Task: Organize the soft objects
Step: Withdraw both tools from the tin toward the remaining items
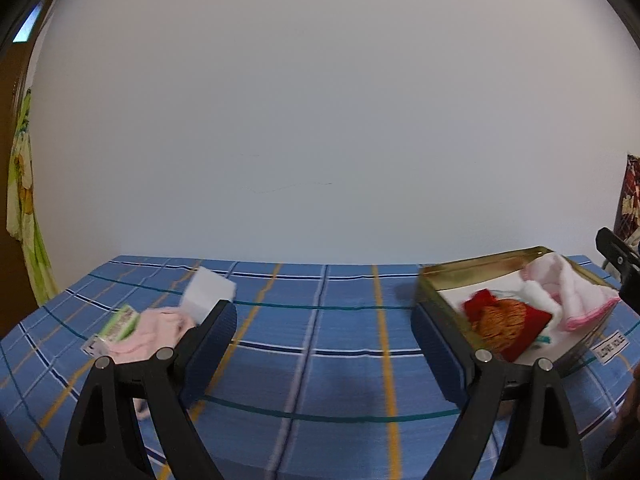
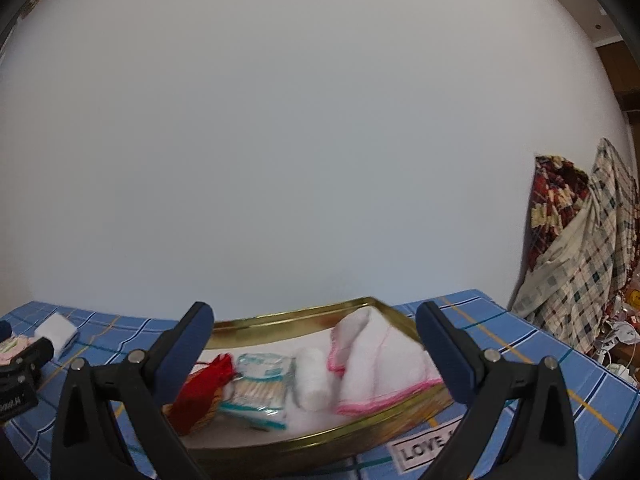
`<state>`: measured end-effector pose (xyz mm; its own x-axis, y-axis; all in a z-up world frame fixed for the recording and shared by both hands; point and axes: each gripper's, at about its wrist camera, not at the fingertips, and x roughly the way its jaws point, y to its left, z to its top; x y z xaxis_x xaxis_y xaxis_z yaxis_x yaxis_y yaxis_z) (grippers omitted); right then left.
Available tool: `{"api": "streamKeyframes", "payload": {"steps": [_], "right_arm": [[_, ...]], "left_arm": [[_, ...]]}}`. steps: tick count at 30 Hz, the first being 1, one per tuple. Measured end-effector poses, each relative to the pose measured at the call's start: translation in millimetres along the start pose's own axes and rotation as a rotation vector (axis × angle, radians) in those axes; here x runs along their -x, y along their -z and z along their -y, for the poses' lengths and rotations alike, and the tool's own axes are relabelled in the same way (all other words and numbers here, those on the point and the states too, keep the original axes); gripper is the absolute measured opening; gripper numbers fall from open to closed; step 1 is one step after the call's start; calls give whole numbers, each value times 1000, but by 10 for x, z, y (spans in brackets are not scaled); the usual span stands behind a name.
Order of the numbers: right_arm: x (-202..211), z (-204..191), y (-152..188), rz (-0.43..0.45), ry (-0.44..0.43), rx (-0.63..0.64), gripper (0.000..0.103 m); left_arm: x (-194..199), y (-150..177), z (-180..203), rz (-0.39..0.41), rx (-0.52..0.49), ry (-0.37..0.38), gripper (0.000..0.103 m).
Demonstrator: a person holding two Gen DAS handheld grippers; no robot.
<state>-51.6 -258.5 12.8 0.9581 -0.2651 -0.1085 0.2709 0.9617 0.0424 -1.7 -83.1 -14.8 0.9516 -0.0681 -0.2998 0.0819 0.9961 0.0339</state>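
A white rectangular label on the blue checked cloth reads "LOVE". It lies below the right tongs' right finger. Other print is too blurred to read.

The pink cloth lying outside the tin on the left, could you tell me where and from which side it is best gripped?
Probably pinch the raised, crumpled middle of the pink cloth, coming down from above with the open left gripper. It lies bunched on the bedspread, with a green packet against its left edge and a white block behind, so a sideways approach looks crowded.
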Motion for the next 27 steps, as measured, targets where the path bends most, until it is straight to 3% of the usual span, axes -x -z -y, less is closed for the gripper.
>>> {"api": "streamKeyframes", "payload": {"steps": [15,27], "right_arm": [[31,-796,116,-50,-146,53,103],[78,-1488,208,-81,-286,73,103]], "left_arm": [[-115,37,-539,-8,25,-80,91],[-198,83,-1212,-48,54,-173,91]]}}
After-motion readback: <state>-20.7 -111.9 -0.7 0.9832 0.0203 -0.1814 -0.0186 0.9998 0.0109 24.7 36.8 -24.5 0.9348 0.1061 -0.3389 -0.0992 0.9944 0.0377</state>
